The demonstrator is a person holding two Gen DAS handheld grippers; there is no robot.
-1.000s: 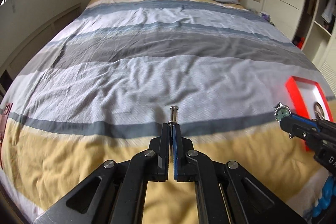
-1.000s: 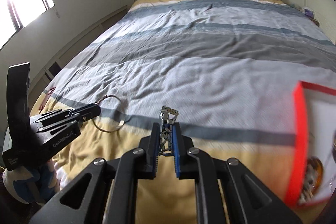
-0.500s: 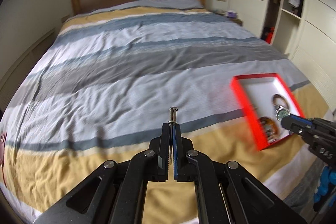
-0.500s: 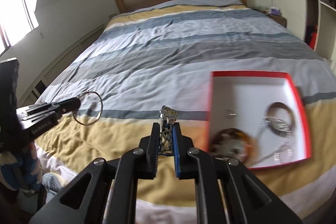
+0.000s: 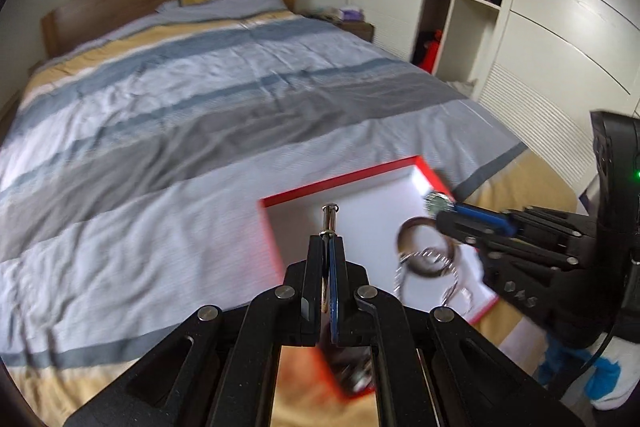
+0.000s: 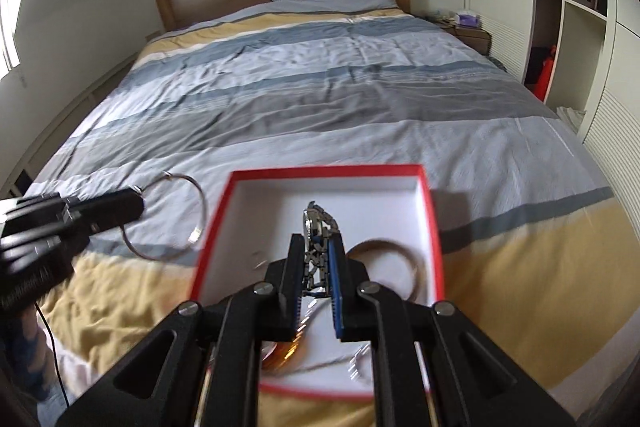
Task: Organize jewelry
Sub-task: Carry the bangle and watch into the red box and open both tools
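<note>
Both grippers have swung across the bed toward the red box, which half a second ago lay off to the right and now sits directly under them. Motion blur smears the red box [image 5: 340, 189] in the left wrist view, and its near corner is hidden behind the left gripper [image 5: 329, 239]; what lies in that corner cannot be made out.

That gripper is pressed together on a thin silver bangle [image 5: 330, 217], seen only edge-on here as a short metal stub poking past the fingertips. In the right wrist view the same bangle [image 6: 168, 219] shows as a full wire hoop hanging from the left gripper [image 6: 136, 201], just beside the box's left wall [image 6: 212, 227] and over the striped bedspread [image 6: 320, 87].

Pinched in the right gripper [image 6: 318, 241] is a silver link-band watch [image 6: 316, 227], held over the white floor of the box. Its dial is edge-on in this view; from the left wrist camera the greenish face [image 5: 438, 203] shows at the tip of the right gripper [image 5: 452, 213].

Inside the box lie a brown bangle [image 6: 400, 255], a blurred amber piece [image 6: 284, 355] partly covered by the gripper frame, and a silvery chain [image 5: 452, 267] whose form is hard to read.
</note>
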